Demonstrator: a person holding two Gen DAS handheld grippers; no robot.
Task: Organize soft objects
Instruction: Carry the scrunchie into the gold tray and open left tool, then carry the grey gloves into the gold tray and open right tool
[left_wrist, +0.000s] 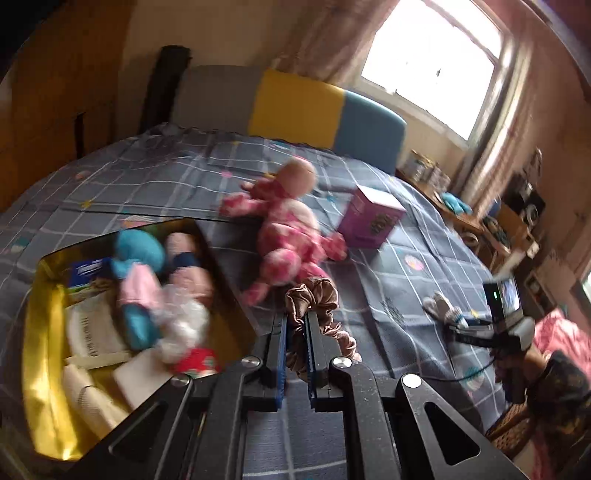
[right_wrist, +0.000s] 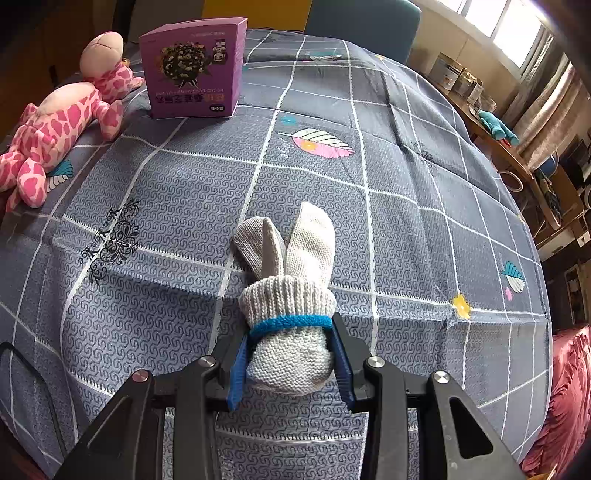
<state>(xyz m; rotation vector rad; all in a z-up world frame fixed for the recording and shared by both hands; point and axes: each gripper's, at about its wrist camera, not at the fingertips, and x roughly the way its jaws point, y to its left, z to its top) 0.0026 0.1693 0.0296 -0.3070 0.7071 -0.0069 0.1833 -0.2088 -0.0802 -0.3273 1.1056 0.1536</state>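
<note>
Left wrist view, read from its left edge: a gold-lined storage box (left_wrist: 40, 332) sits on the bed (left_wrist: 166, 173), already holding a blurred heap of soft toys (left_wrist: 159, 291) — a blue and pink plush and what looks like a doll — on top of some paper packets. Just right of the box lies a pink spotted giraffe plush (left_wrist: 284, 236), still out on the bedspread, with a purple carton (left_wrist: 369, 218) beside it. In the foreground the left gripper (left_wrist: 297, 332) has its jaws pressed together on a brown satin scrunchie (left_wrist: 314, 295), which bunches above the tips and trails down between them. It hangs over the bedspread, just right of the box and not yet over it. Far right, the other gripper and its knit bundle show small.

Right wrist view, again from the left: the same giraffe plush at the edge, the purple carton behind it, then open grey checked bedspread. Low in the middle, the right gripper (right_wrist: 291, 362) pinches a grey knit sock bundle (right_wrist: 288, 295) tied with a blue band; the pads press its lower end from both sides while it rests on the bed.

As a judgement, the sorting is partly done: several toys are boxed, while the scrunchie and the sock bundle are each gripped but not delivered, and the giraffe is untouched.
</note>
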